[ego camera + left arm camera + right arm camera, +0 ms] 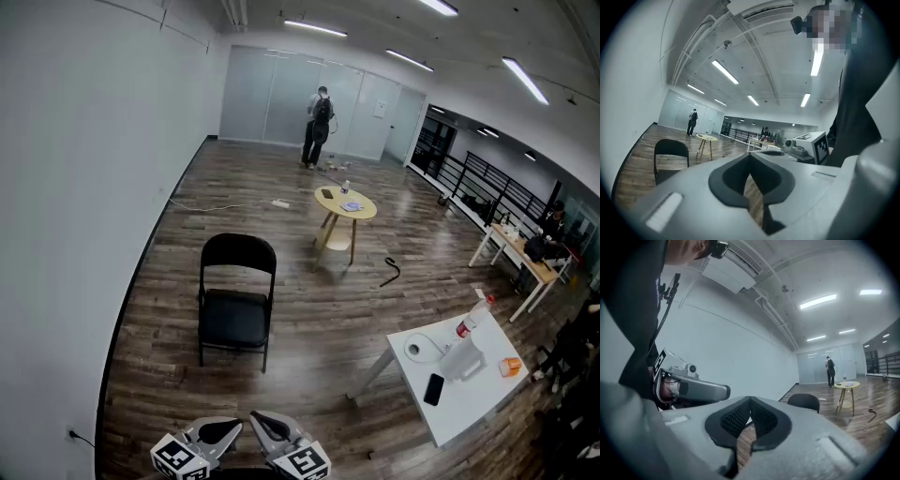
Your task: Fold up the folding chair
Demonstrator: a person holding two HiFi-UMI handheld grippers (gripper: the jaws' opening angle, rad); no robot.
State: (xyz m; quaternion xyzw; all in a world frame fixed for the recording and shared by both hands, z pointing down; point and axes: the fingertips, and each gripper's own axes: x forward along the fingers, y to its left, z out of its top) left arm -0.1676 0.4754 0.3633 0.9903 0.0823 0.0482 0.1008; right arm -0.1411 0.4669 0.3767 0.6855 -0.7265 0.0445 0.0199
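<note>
Brown wood-plank floor [309, 323] in the head view carries the black metal folding chair [236, 314]. The chair stands fully open on its legs, seat level and backrest upright, near the white wall at the picture's left. The left gripper [225, 431] and the right gripper [265, 427] sit side by side at the bottom edge, well apart from the chair and pointing toward it. A round yellow worktop [345, 204] stands beyond the chair, and a white rectangular worktop [459, 412] stands to the right.

Left gripper view: the jaws of the left gripper [751, 174] are pressed together with nothing between them. The chair [670, 157] appears at the left, unfolded and well apart from the jaws.

Right gripper view: the jaws of the right gripper [750, 420] are likewise together and empty. The backrest of the chair [804, 402] shows beyond them, to the right of centre.

Task status, as judged: folding has not begun. The seat is down and neither gripper touches the chair. The approach, a hold on the frame or seat, and the fold itself are all left to do.
</note>
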